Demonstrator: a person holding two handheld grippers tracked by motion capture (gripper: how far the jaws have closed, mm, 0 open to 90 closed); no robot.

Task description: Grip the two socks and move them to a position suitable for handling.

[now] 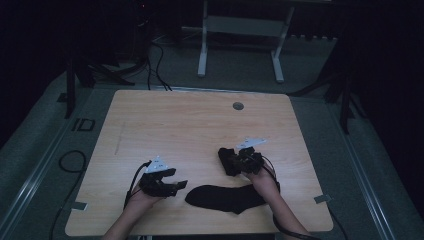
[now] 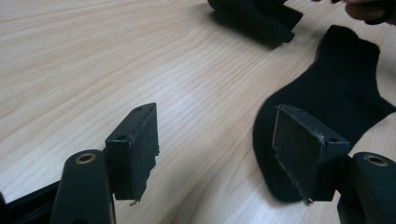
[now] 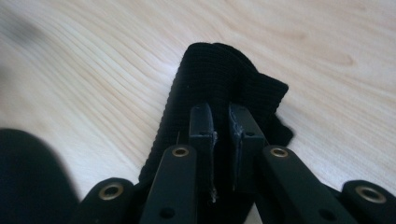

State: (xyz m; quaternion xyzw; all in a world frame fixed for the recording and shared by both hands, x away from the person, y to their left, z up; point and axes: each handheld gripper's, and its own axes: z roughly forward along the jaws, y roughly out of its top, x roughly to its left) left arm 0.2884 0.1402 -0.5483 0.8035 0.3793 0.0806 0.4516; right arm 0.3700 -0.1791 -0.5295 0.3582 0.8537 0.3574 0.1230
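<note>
On the left: left hand-held gripper [image 1: 176, 186], jaws wide apart, nothing between them, hanging just beside the toe end of the flat sock [image 1: 225, 197]. In the middle: flat sock, black, lying spread out on the wooden counter [image 1: 190, 125], near the front edge. On the right: right hand-held gripper [image 1: 234, 161], jaws narrow, pinched on the bunched sock [image 3: 219, 79], also black, a bit behind the flat one. Probably pairing or folding two socks. Done so far: one sock grabbed. Left to do: flat sock not picked up yet, socks not yet put together.
</note>
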